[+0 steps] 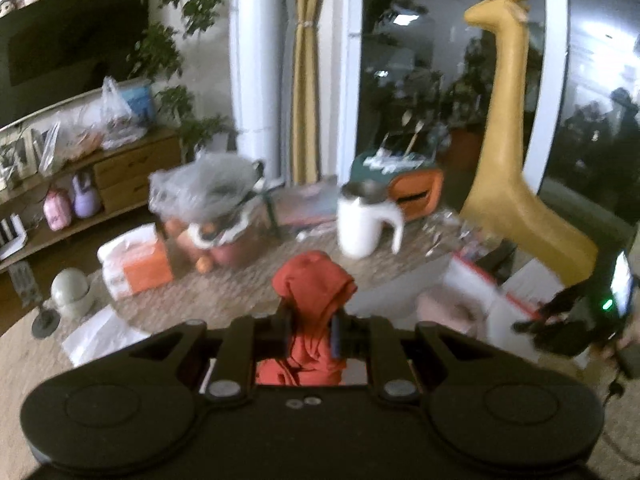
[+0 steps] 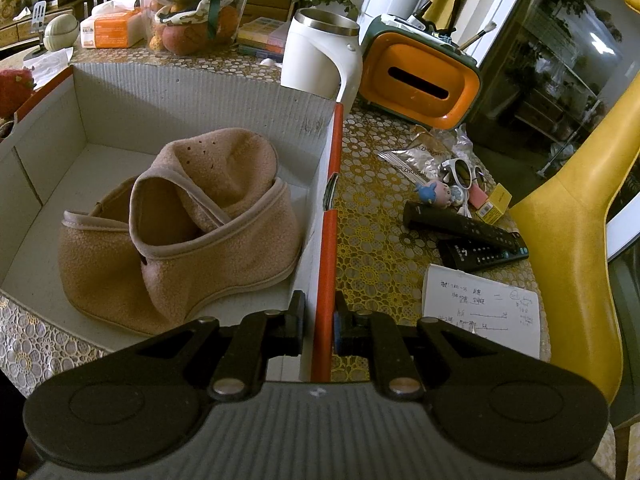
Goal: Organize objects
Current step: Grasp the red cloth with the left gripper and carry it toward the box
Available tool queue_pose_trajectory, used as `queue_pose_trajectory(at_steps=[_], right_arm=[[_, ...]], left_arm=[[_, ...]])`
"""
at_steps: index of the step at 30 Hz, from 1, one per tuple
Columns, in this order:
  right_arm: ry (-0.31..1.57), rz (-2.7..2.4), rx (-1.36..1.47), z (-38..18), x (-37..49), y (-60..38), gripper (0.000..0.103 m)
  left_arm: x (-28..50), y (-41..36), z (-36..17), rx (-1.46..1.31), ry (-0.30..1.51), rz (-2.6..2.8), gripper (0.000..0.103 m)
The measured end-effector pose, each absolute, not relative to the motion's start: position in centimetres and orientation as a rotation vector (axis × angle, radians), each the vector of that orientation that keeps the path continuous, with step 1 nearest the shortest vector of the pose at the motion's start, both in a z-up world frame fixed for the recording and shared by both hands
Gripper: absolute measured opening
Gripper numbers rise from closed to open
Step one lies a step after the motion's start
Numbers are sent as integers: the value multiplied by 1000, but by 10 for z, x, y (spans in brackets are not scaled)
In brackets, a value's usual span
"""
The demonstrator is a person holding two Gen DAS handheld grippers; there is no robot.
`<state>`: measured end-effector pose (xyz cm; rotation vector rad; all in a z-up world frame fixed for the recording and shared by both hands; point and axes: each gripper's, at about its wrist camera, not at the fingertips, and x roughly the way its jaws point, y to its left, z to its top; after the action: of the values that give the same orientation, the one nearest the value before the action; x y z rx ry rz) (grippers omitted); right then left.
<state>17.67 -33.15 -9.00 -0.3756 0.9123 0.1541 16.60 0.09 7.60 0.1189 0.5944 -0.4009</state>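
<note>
While the left tool [image 1: 311,330] pinches bunched red cloth [image 1: 310,304] and the right tool [image 2: 318,330] clamps the box wall [image 2: 328,236], loose folds risk snagging the rim.

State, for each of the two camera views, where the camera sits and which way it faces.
Left wrist: behind the left gripper, facing across the table; its fingers pinch a red cloth.
Right wrist: behind the right gripper, angled down; its fingers clamp the cardboard box wall.
Shared: white kettle, orange holder, yellow giraffe.
</note>
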Motion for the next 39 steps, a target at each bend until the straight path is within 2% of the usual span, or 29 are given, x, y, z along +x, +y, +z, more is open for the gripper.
queue_pose_trajectory(at_steps=[7,15,39], right_arm=[[913,154,-377,-90,177,-332,13],[912,155,-377,-90,177,-332,13],[915,172,-350,-91,180,-333,13]], left_arm=[[163,-31,108,110,515,-485,15],[167,-76,107,124,508,-579,15],[235,-164,-18,348,845,-506,16]])
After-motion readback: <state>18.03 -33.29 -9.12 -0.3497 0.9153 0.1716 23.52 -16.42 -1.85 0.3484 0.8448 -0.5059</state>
